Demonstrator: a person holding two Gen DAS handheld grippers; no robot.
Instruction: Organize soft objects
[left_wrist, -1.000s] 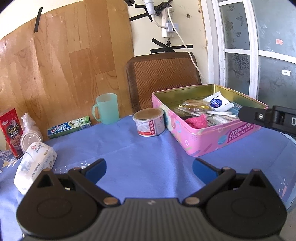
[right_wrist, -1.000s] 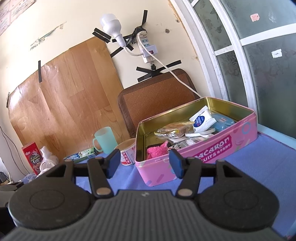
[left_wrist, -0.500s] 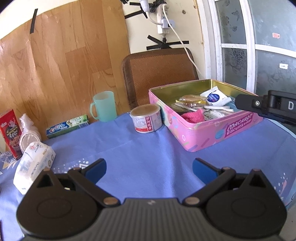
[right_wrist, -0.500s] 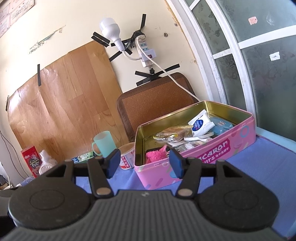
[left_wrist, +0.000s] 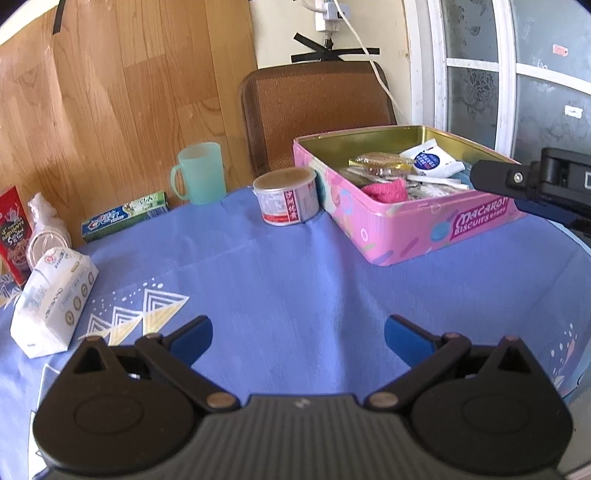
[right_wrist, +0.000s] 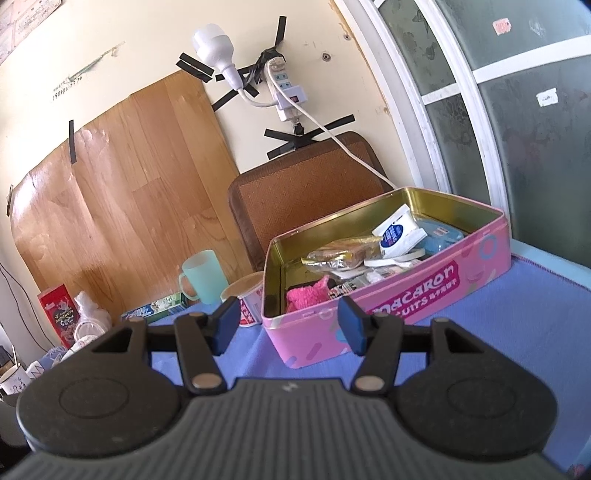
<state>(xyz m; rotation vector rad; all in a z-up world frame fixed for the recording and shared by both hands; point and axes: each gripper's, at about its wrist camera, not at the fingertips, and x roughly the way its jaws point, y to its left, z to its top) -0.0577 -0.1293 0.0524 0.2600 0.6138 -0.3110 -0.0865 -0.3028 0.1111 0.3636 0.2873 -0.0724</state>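
A pink macaron biscuit tin (left_wrist: 436, 236) stands open on the blue tablecloth at the right; it also shows in the right wrist view (right_wrist: 402, 302). Inside lie a pink fuzzy cloth (left_wrist: 384, 191) (right_wrist: 308, 295), snack wrappers (right_wrist: 343, 253) and a white packet (right_wrist: 397, 232). A white tissue pack (left_wrist: 51, 291) lies on the cloth at the left. My left gripper (left_wrist: 297, 336) is open and empty above the cloth's middle. My right gripper (right_wrist: 288, 323) is open and empty, in front of the tin; part of it shows at the left wrist view's right edge (left_wrist: 532, 181).
A round tin can (left_wrist: 286, 201), a green mug (left_wrist: 199, 173) and a toothpaste box (left_wrist: 125, 218) stand along the table's back. A red box (left_wrist: 14, 229) and plastic cups (left_wrist: 46, 236) sit far left. A brown chair back (left_wrist: 317, 107) rises behind the table.
Both grippers have drawn back and up from the tin, still open. The left wrist view now looks down more on the cloth; the tin looks smaller in both views.
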